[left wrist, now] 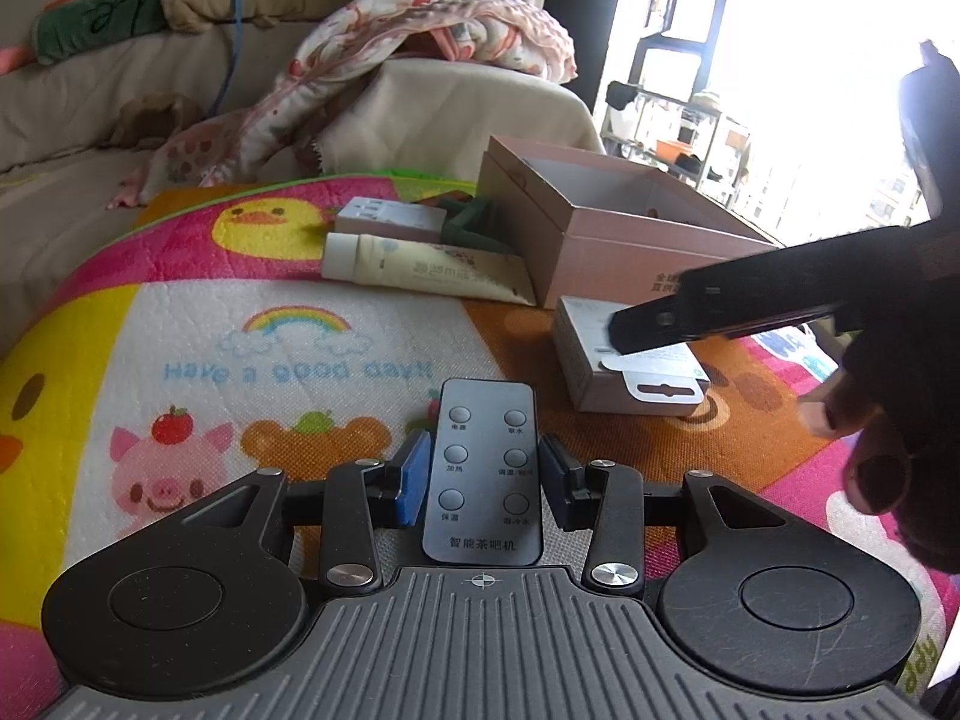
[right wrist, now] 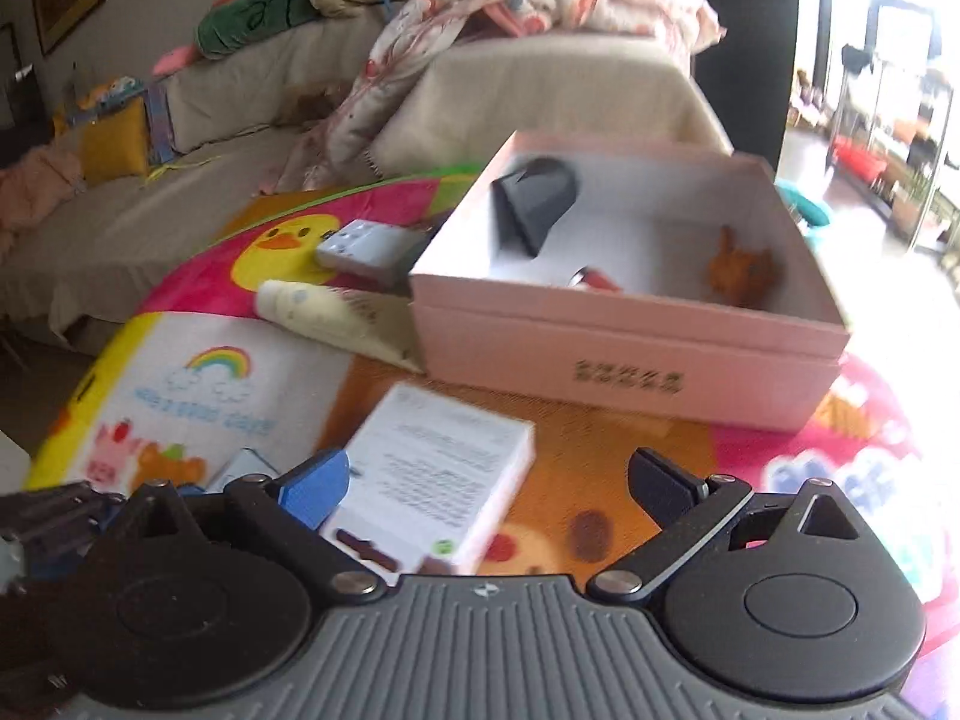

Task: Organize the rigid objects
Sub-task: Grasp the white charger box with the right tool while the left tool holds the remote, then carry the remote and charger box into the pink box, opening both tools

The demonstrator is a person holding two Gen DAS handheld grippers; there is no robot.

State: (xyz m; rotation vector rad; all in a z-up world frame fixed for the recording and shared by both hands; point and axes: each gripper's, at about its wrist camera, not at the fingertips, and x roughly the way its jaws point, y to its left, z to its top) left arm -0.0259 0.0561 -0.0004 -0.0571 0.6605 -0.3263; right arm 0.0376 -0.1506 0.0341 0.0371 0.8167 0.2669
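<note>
In the left wrist view my left gripper [left wrist: 485, 474] is shut on a black remote control [left wrist: 483, 450], its blue pads pressing both long edges just above the play mat. My right gripper [right wrist: 492, 486] stands open over a small white box [right wrist: 432, 480] that lies on the mat. The box is near the left blue pad, and the right pad is well clear of it. From the left wrist view, a black finger [left wrist: 660, 324] of the right gripper hovers over that white box [left wrist: 630, 372]. Behind it stands an open pink box [right wrist: 630, 348] holding a black object [right wrist: 534, 204], a red item [right wrist: 594, 279] and an orange-brown toy [right wrist: 741, 273].
A cream tube [left wrist: 420, 270] and a small white carton [left wrist: 390, 219] lie left of the pink box [left wrist: 630, 240], with a dark green thing [left wrist: 474, 222] beside them. The colourful mat [left wrist: 270, 330] covers the surface. A sofa with a blanket [left wrist: 420, 30] stands behind. A hand [left wrist: 870, 420] holds the right gripper.
</note>
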